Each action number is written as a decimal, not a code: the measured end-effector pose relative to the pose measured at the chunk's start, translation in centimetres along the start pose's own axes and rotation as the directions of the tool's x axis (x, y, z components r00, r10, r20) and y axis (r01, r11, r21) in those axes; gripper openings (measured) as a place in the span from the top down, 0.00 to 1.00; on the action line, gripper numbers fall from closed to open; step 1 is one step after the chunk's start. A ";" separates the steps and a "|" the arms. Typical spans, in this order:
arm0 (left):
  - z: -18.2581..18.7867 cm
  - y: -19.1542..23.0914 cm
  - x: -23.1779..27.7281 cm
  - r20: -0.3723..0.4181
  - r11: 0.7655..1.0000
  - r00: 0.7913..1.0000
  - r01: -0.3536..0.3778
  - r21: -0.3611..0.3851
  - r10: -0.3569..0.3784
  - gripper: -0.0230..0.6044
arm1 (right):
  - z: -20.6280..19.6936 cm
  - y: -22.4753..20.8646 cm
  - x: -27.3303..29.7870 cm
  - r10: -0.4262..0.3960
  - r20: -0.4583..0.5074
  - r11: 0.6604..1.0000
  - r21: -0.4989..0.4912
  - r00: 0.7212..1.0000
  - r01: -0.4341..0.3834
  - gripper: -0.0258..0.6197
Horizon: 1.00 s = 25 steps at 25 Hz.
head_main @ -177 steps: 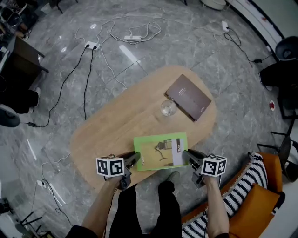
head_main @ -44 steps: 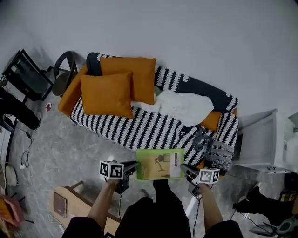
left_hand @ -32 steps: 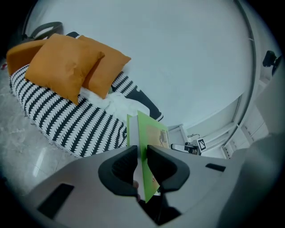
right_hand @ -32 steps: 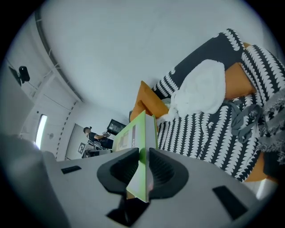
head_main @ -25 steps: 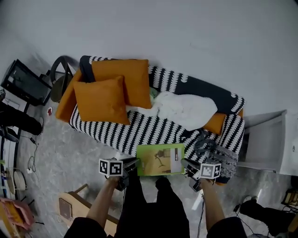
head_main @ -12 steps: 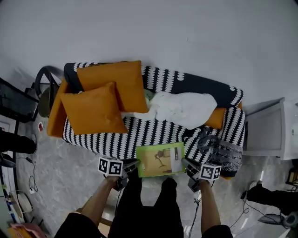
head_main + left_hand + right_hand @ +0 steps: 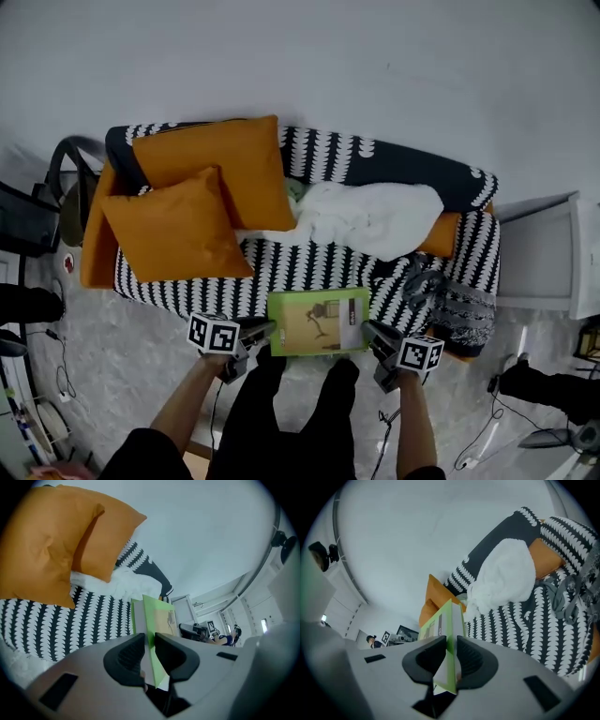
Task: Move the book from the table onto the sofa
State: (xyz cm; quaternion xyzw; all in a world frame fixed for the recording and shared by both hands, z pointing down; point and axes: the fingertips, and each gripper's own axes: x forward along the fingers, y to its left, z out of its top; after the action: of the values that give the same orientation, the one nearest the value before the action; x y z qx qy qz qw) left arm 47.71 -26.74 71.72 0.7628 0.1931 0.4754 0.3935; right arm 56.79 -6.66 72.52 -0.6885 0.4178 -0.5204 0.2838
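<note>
A green book (image 7: 318,322) hangs flat between my two grippers, over the front edge of the black-and-white sofa (image 7: 281,267). My left gripper (image 7: 263,330) is shut on the book's left edge (image 7: 152,630). My right gripper (image 7: 371,332) is shut on its right edge (image 7: 449,639). In the left gripper view the dark jaws (image 7: 149,653) clamp the green cover edge-on. The right gripper view shows the same grip (image 7: 450,656), with the sofa seat (image 7: 525,620) just beyond.
Two orange cushions (image 7: 192,197) lie on the sofa's left half and a white blanket (image 7: 370,216) on its middle right. A grey patterned bundle (image 7: 450,305) sits at the right end. A white cabinet (image 7: 548,258) stands to the right. A dark chair (image 7: 70,178) is left.
Both grippers carried the book from the table to the sofa. Over the last second the book moved forward and lower, from in front of the sofa to over its front edge.
</note>
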 end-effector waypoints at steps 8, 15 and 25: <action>0.7 3.8 2.2 -0.012 1.000 1.000 -0.014 -0.013 0.014 0.84 | -0.8 -3.3 2.6 -0.020 -0.010 0.999 0.031 1.000 0.020 0.83; 1.2 7.9 5.1 -0.024 0.999 0.999 -0.025 -0.029 0.024 0.84 | -1.0 -7.3 5.8 -0.028 -0.026 0.998 0.053 0.999 0.029 0.83; 1.7 14.4 9.8 -0.045 0.999 0.998 -0.043 -0.034 0.041 0.84 | -2.3 -13.9 10.4 -0.046 -0.072 0.996 0.073 0.996 0.051 0.83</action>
State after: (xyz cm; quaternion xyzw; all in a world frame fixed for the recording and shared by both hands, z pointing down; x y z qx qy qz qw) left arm 52.70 -29.73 88.27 0.7490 0.1774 0.5036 0.3922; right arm 59.60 -8.86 89.67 -0.6686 0.3908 -0.5664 0.2818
